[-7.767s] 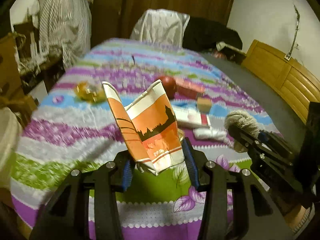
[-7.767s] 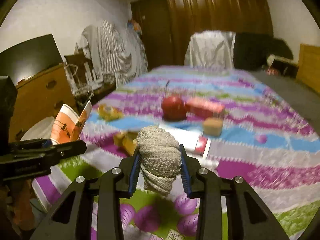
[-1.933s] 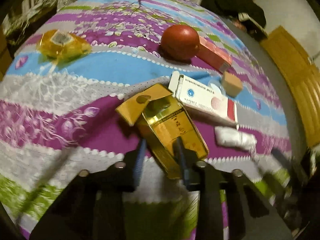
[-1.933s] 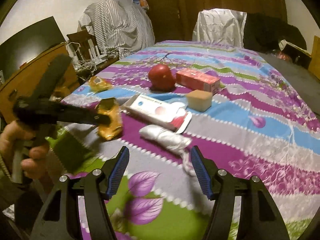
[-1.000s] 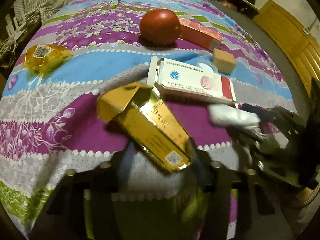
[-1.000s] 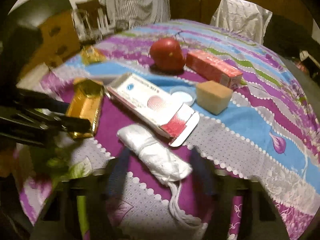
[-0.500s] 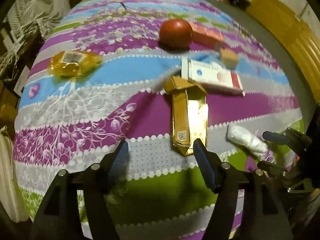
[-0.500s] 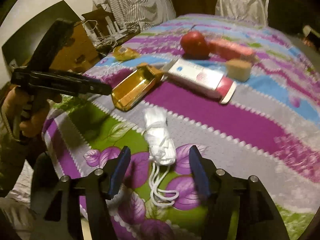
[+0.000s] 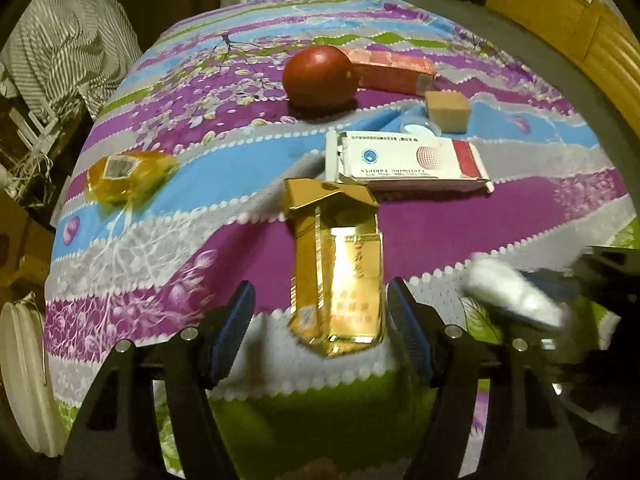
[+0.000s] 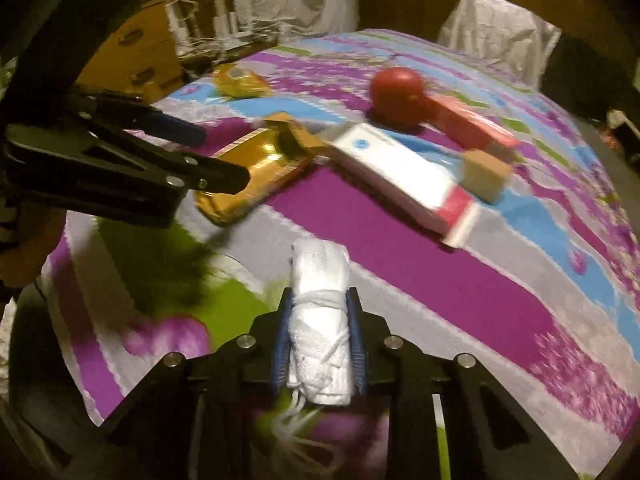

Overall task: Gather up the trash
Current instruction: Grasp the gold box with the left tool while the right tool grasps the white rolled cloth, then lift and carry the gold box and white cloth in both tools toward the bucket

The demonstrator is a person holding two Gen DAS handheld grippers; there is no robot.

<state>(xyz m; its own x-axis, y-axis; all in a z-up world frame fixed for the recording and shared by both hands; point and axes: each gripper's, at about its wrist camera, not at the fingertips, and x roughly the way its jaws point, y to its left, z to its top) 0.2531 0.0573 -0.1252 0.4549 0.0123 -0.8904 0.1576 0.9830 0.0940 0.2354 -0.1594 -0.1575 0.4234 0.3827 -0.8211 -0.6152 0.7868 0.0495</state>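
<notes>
1. Clamping a rolled white mask at bottom centre of the right wrist view, the right gripper has its blue pads tight on both sides; the jaws have just been closing on it. Mask's strings dangle below, blurred.
2. Left gripper, bottom centre of the left wrist view: jaws apart, w/ the near end of a gold box between the fingertips. Right pad looks just beside the box edge, left pad clear of it; no grip.
3. Gold box lies on the striped bedspread, top flap open, pointing up-frame.
4. Just beyond it, centre-right: white and red tablet carton, flap end nearly touching the gold box's flap.
5. Left-centre: yellow wrapper w/ a label, well apart from the rest.
6. Further up: tan cube, red round fruit, and a pink carton behind the fruit.
7. Upper right corner: wooden headboard. Upper left: striped cloth.
</notes>
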